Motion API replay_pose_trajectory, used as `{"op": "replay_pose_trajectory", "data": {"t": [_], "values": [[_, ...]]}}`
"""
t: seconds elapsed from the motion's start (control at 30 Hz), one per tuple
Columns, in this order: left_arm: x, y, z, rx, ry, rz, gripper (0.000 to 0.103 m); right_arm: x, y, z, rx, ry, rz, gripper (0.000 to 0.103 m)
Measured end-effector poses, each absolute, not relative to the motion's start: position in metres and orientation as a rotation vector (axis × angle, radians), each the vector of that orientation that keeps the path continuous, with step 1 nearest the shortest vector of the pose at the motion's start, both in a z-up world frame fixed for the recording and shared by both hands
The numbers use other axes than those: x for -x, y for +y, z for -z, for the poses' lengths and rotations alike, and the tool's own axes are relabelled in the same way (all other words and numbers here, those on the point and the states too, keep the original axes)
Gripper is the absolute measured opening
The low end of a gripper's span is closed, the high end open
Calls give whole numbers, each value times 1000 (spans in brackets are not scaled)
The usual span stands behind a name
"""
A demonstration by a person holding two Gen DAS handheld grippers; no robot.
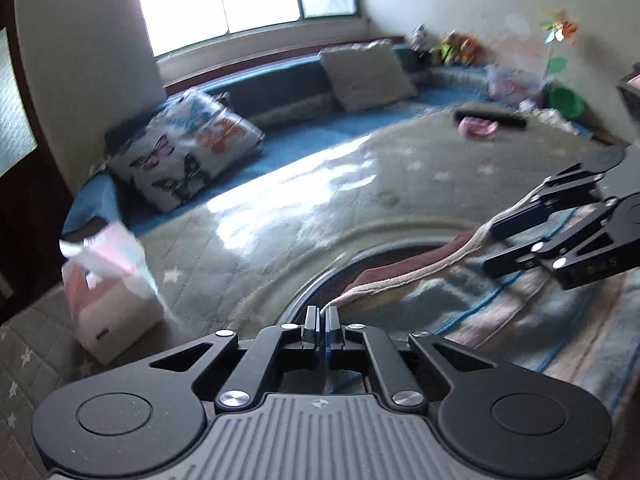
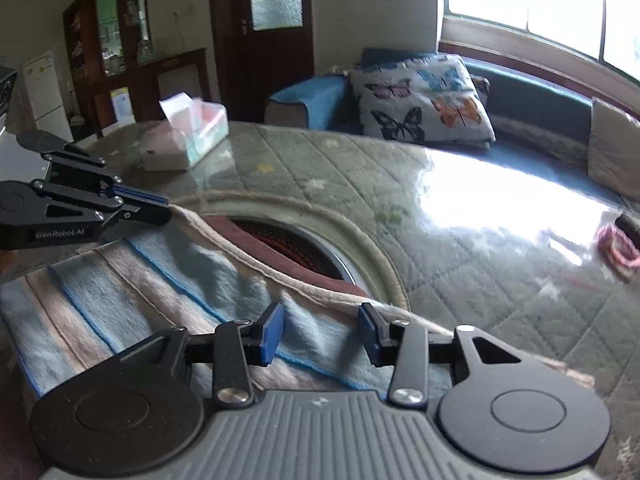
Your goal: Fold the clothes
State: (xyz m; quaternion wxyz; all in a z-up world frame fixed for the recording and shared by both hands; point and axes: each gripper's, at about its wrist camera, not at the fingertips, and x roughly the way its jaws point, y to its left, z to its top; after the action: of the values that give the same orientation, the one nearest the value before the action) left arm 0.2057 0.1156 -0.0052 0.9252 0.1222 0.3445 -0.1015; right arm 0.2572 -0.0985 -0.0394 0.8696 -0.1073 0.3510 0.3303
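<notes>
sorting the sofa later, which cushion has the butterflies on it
The butterfly cushion at the sofa's door end; the plain beige cushion under the window has no print.

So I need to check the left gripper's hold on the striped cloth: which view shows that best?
The right wrist view: it shows the left gripper side-on, jaws shut on the striped cloth at its edge. The left wrist view shows its own closed fingers from behind, with the pinched cloth mostly hidden.

The table is covered by a grey-green quilted cloth with star motifs; a round opening sits in its middle; a striped towel lies partly over it; a tissue box rests near the far edge; a pink object lies well apart.
</notes>
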Motion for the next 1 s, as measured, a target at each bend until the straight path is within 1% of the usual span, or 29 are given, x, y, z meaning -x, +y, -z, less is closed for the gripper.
{"op": "replay_pose_trajectory", "data": {"t": [0.03, 0.1, 0.13, 0.3, 0.4, 0.5, 0.67, 0.77, 0.9, 1.0], "values": [[-207, 118, 9, -236, 721, 205, 3, -258, -98, 42, 223, 737, -684, 41], [-211, 123, 16, -208, 749, 197, 7, -259, -97, 47, 222, 742, -671, 41], [-213, 125, 19, -193, 763, 193, 7, -258, -97, 46, 220, 736, -671, 41], [-210, 141, 11, -77, 784, 201, 7, -250, -92, 38, 216, 705, -692, 41], [-208, 151, 5, -5, 794, 207, 7, -248, -82, 42, 217, 720, -715, 41], [-204, 159, 2, 53, 805, 213, 11, -244, -70, 52, 257, 729, -718, 42], [-193, 166, -6, 81, 798, 209, 17, -229, -60, 44, 300, 682, -736, 42], [-187, 170, -8, 93, 793, 213, 17, -219, -52, 39, 306, 666, -772, 43], [-181, 172, -7, 90, 807, 207, 17, -211, -34, 50, 344, 697, -802, 43], [-174, 175, -9, 81, 807, 209, 17, -200, -27, 43, 341, 682, -826, 43]]}}
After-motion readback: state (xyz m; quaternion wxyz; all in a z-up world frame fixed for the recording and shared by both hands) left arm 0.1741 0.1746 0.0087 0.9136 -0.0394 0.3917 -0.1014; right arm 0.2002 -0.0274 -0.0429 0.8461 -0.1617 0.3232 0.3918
